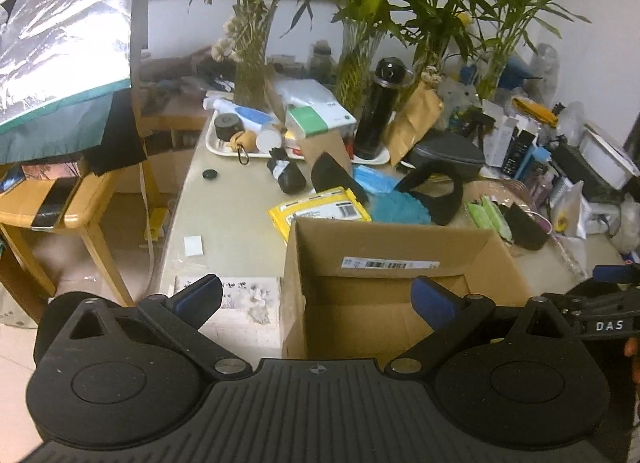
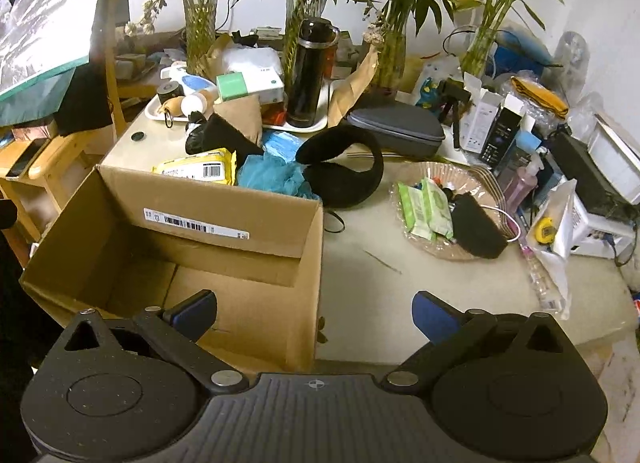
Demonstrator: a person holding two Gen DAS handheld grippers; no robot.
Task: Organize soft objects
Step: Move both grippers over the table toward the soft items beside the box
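An open, empty cardboard box (image 1: 400,263) (image 2: 224,203) stands at the table's near edge. Behind it lie soft things: a yellow pouch (image 1: 320,209) (image 2: 200,169), a blue mesh puff (image 1: 400,207) (image 2: 272,175), blue face masks (image 1: 374,177) (image 2: 282,145), black earmuffs (image 1: 444,183) (image 2: 348,167) and a black rolled cloth (image 1: 288,175). My left gripper (image 1: 316,299) is open and empty above the box's near left corner. My right gripper (image 2: 316,311) is open and empty over the box's right wall and bare table. The right gripper also shows in the left wrist view (image 1: 608,303).
A white tray (image 1: 224,147) (image 2: 156,113) holds bottles and boxes, with a black flask (image 1: 380,111) (image 2: 310,75) and plant vases (image 1: 250,79) behind. A clear dish (image 2: 452,215) holds green wipes and a black pad. A grey case (image 2: 394,129), cartons and a wooden chair (image 1: 72,207) stand around.
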